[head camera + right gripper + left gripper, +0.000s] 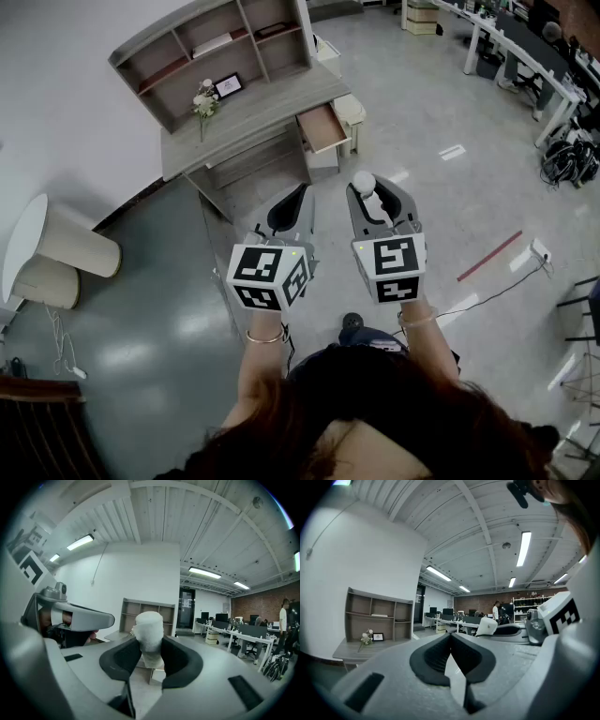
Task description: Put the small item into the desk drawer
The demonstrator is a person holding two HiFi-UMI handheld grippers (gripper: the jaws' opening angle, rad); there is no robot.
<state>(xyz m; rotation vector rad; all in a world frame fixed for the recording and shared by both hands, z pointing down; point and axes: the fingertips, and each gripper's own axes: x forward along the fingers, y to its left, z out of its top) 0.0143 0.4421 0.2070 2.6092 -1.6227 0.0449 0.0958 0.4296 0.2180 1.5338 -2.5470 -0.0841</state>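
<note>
Head view: the desk (258,111) stands against the wall ahead of the person, with its drawer (322,127) pulled out at the right end. Both grippers are held up well short of the desk, over the floor. The right gripper (369,197) is clamped on the small item (364,182), a white, roundish plug that sticks out past the jaw tips on the desk side. It is nearer to the drawer than to anything else on the desk, but clearly apart from it. The left gripper (298,195) sits just beside the right one (marker cubes toward the person).

Left gripper view: the left gripper (451,637) has its jaws together with nothing between them. The desk (349,649) lies off to the left, and the small item (487,626) shows to the right.

Right gripper view: the small item (149,629) stands upright between the pads (177,660) of the right gripper (150,648), which press on its lower part. The desk's shelves (166,612) are straight behind it.
</note>
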